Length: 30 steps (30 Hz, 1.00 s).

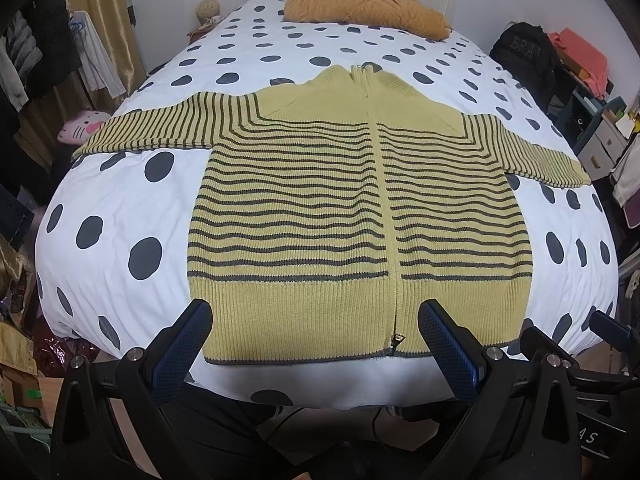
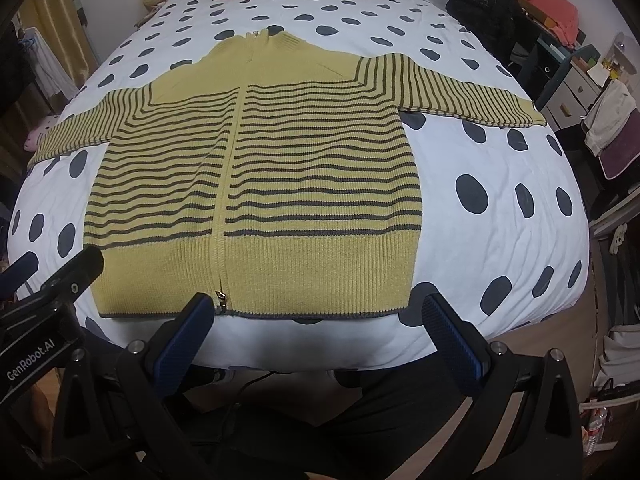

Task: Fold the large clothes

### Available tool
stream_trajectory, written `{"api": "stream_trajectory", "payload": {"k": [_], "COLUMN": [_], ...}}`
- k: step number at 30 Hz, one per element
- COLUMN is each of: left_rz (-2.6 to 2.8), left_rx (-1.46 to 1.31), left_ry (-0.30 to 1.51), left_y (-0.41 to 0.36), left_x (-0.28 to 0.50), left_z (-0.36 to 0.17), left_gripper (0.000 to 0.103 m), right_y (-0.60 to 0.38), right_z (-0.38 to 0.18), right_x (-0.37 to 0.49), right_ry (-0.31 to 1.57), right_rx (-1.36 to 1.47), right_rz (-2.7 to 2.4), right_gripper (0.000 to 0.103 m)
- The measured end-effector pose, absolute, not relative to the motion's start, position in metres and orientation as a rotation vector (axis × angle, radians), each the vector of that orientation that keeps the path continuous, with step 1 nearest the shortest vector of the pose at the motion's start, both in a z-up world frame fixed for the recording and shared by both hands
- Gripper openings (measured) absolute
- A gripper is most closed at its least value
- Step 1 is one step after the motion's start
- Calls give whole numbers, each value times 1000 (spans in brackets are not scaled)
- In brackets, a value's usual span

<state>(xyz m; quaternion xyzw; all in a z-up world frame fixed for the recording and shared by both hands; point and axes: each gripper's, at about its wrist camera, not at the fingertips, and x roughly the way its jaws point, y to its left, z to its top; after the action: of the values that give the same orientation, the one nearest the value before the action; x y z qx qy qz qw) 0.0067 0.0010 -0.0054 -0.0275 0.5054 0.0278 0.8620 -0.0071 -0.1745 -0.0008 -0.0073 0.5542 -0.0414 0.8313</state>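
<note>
Lying flat and front-up on the bed (image 1: 120, 208), one yellow cardigan (image 1: 320, 200) with dark stripes is seen spread to its full width, zipped closed, its collar turned toward the headboard and its ribbed hem at the near edge of the mattress. Both sleeves are stretched out sideways, one to each side, their cuffs reaching nearly to the edges of the polka-dot cover. The left gripper (image 1: 316, 344) is held spread wide and empty just above the hem, its two blue-padded fingers (image 1: 188, 344) framing the left half of the hem and the zipper pull (image 1: 398, 340). The right gripper (image 2: 320, 336) is likewise parted and grasps nothing, set over the right half of the hem. Nothing rests on the cardigan itself. One mustard pillow (image 1: 368, 8) is seen at the head of the bed, well apart from the collar. One pink plush toy (image 1: 80, 126) is placed beside the bed on the left, just beyond the left cuff. One black backpack (image 1: 524, 56) and a stack of orange cloth (image 1: 580, 56) are found on the right, near drawers (image 1: 600, 140). Hanging clothes (image 1: 36, 48) and a gold curtain are visible at the far left.
</note>
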Motion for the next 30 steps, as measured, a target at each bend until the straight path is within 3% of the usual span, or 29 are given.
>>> {"api": "stream_trajectory", "payload": {"k": [30], "left_rz": [48], "left_rx": [-74], "left_ry": [1057], "left_y": [3], "left_x": [5], "left_z": [-5], "left_gripper": [103], "right_y": [-170], "right_z": [0], "right_x": [-8], "right_ry": [1180], "right_rx": [-23], "right_rz": [-77], "right_gripper": [103]}}
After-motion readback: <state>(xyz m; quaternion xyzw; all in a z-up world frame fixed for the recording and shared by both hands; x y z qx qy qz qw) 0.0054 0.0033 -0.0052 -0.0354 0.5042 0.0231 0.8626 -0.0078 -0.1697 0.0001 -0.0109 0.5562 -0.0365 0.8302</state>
